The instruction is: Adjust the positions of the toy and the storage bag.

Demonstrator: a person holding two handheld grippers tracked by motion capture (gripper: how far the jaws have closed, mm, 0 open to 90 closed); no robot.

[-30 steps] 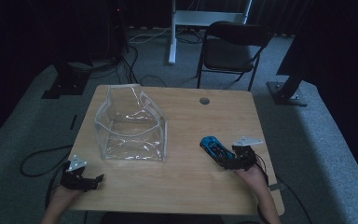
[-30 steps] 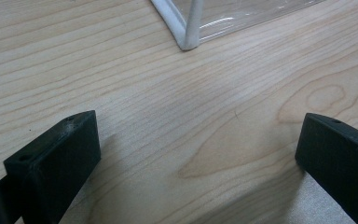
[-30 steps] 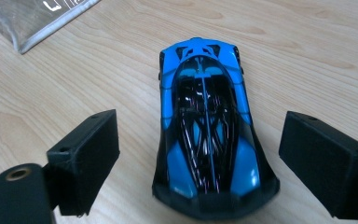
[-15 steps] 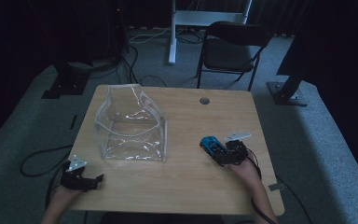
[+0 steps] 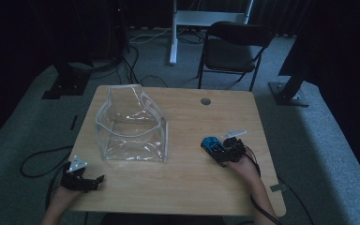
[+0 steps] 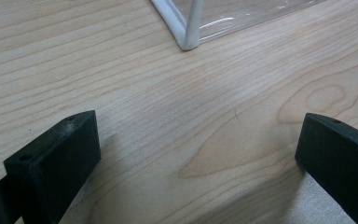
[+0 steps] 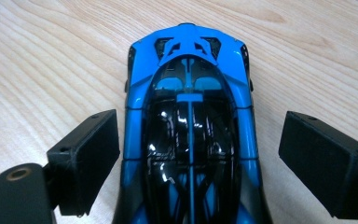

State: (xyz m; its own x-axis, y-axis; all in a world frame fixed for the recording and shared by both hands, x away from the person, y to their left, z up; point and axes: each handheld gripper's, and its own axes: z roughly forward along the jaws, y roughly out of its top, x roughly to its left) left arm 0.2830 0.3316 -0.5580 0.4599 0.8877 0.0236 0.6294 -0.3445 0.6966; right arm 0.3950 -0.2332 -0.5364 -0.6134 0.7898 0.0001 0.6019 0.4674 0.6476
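Toy car (image 7: 190, 140) is sitting on the right near part of the table (image 5: 187, 187), and I am putting my right gripper (image 5: 222, 152) around it, jaws wide and not squeezing, while my left gripper (image 5: 96, 179) is waiting open near the clear bag (image 5: 131, 126).

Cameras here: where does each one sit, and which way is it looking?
High view: above the person's side, looking forward and down on the wooden table; both forearms and the left gripper show.
Left gripper view: rides the left gripper, looking along its open jaws at a corner of the clear bag.
Right gripper view: rides the right gripper, its open jaws on either side of the blue toy car.
Shared: the high view also shows the bag and the car.
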